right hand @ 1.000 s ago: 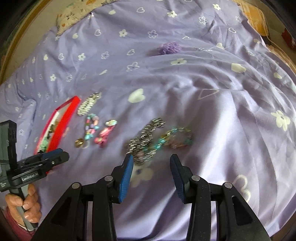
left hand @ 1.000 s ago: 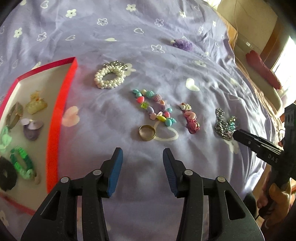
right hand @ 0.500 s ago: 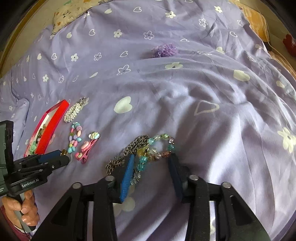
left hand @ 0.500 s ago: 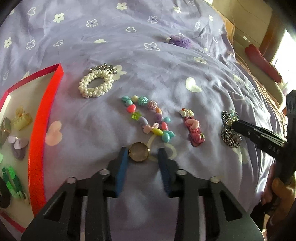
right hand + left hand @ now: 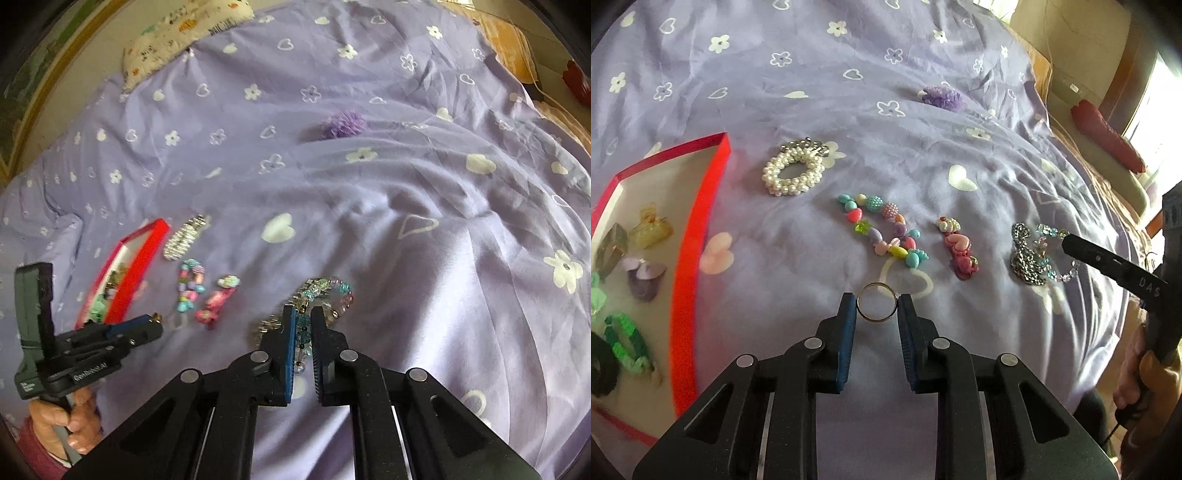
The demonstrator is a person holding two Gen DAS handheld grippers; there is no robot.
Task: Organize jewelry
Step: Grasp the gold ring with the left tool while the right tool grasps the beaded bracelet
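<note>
My left gripper point(image 5: 877, 304) is shut on a gold ring point(image 5: 877, 314), which stands upright between its blue pads just above the purple sheet. My right gripper point(image 5: 303, 317) is shut on a teal and pink crystal bead bracelet point(image 5: 341, 291) that lies tangled with a silver chain point(image 5: 266, 325). In the left wrist view the chain and bracelet point(image 5: 1030, 254) lie at the right under the right gripper's tip. A red-rimmed white tray point(image 5: 689, 258) at the left holds hair clips and scrunchies.
On the sheet lie a pearl scrunchie point(image 5: 793, 170), a colourful bead bracelet point(image 5: 882, 230), a pink heart hair clip point(image 5: 960, 251) and a purple flower piece point(image 5: 942, 96). A pillow point(image 5: 184, 33) sits at the bed's far end.
My left gripper moved forward, closed on the gold ring and lifted it on edge. My right gripper dropped onto the bracelet and chain and closed on the bead bracelet.
</note>
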